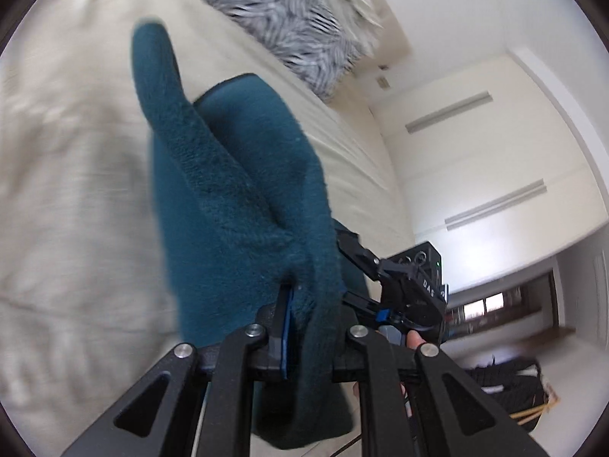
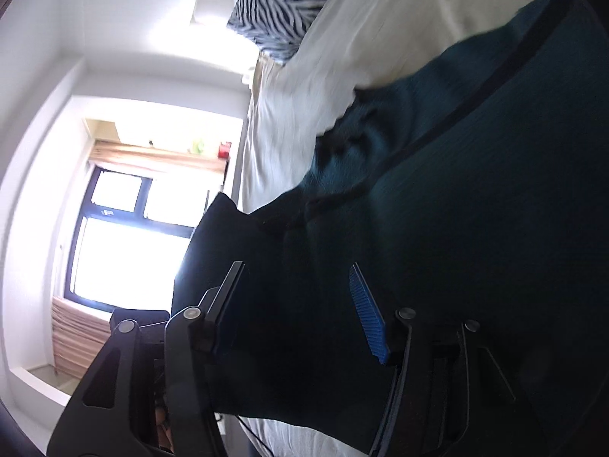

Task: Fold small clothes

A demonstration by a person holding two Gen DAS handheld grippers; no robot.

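Note:
A dark teal fleece garment (image 1: 236, 198) hangs above the cream bed sheet (image 1: 68, 175). My left gripper (image 1: 304, 327) is shut on a bunched fold of it, and the cloth drapes up and over the fingers. My right gripper (image 1: 403, 285) shows in the left wrist view just right of the garment. In the right wrist view the same teal garment (image 2: 437, 228) fills the frame, and my right gripper (image 2: 300, 312) stands open with cloth lying between and over its blue pads (image 2: 367, 312), not pinched.
A zebra-print pillow (image 1: 289, 26) lies at the head of the bed and also shows in the right wrist view (image 2: 281, 3). A white wardrobe wall (image 1: 487, 160) stands beside the bed. A bright window (image 2: 125, 240) is across the room.

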